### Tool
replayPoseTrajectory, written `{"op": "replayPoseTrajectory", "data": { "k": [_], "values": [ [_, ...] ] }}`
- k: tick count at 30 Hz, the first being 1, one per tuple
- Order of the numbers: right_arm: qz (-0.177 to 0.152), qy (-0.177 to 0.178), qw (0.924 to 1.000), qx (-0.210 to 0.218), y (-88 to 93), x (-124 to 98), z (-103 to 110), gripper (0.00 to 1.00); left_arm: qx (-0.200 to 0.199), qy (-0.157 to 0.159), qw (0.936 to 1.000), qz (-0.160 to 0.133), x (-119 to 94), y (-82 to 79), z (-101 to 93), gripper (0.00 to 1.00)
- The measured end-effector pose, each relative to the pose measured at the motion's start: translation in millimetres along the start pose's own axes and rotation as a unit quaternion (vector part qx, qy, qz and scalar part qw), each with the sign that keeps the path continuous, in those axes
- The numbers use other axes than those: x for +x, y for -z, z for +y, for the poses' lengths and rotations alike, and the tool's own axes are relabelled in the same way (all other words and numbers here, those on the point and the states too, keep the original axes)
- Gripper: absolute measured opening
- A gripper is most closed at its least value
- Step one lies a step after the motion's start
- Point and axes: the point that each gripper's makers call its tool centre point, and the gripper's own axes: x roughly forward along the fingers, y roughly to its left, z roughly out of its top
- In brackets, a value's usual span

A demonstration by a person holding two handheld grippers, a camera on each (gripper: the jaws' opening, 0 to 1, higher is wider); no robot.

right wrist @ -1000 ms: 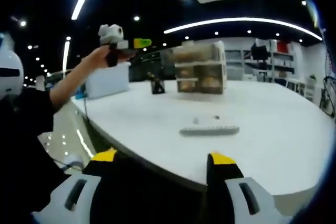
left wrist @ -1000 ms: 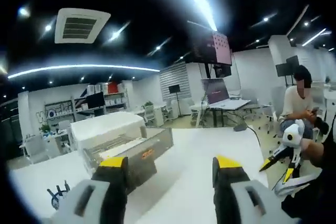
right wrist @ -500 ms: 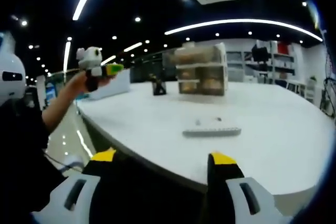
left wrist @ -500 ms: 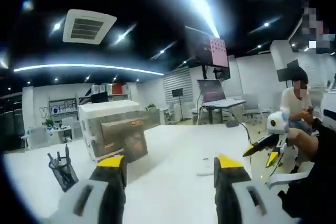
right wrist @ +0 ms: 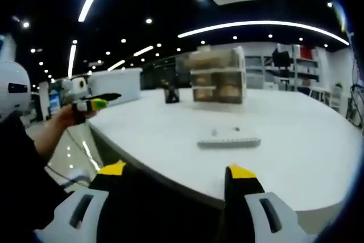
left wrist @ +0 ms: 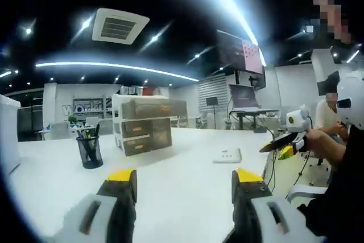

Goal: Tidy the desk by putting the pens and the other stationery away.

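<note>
In the left gripper view, my left gripper (left wrist: 185,177) stands open over the white table (left wrist: 170,209), nothing between its yellow-tipped jaws. Ahead stand a black mesh pen holder (left wrist: 90,149) with pens and a translucent drawer unit (left wrist: 149,131). A flat pale oblong item (left wrist: 227,155) lies to the right. My right gripper (left wrist: 283,143), in a hand, hovers off the table's right edge. In the right gripper view, my right gripper (right wrist: 177,172) is open before the table edge. The oblong item (right wrist: 228,141), drawer unit (right wrist: 219,75) and pen holder (right wrist: 171,92) lie beyond. My left gripper (right wrist: 94,103) is at the left.
A large white box (right wrist: 116,85) sits at the table's far left corner in the right gripper view. Cables hang off the table's edge (left wrist: 272,166). Office desks, shelves and a monitor (left wrist: 239,55) stand behind, with a seated person (left wrist: 325,112) far right.
The left gripper has come down from high above the table to table height at its left edge, its view swinging to bring the pen holder and drawers ahead. The right gripper has stayed put.
</note>
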Motion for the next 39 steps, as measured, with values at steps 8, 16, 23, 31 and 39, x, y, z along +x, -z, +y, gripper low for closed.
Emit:
{"op": "replayPoseTrajectory", "data": {
  "k": [8, 16, 23, 31, 39],
  "values": [
    [0.003, -0.002, 1.0000, 0.006, -0.1, 3, 0, 0.61, 0.051, -0.018, 0.9981, 0.030, -26, 19.4, -14.3, 0.67],
    [-0.002, 0.001, 1.0000, 0.002, -6.8, 6, 2, 0.59, 0.071, -0.009, 0.9969, 0.033, -26, 18.9, -31.3, 0.68],
    [-0.013, 0.005, 0.9994, -0.031, -14.6, 12, 6, 0.54, 0.063, -0.009, 0.9976, 0.026, -26, 20.0, -34.6, 0.67],
    [-0.024, 0.022, 0.9983, -0.049, -19.9, 21, 3, 0.48, 0.047, -0.006, 0.9986, 0.022, -28, 25.8, -38.9, 0.66],
    [-0.005, 0.050, 0.9972, -0.055, -14.4, 34, -8, 0.46, 0.056, -0.005, 0.9979, 0.032, -31, 33.3, -41.3, 0.66]
  ]
}}
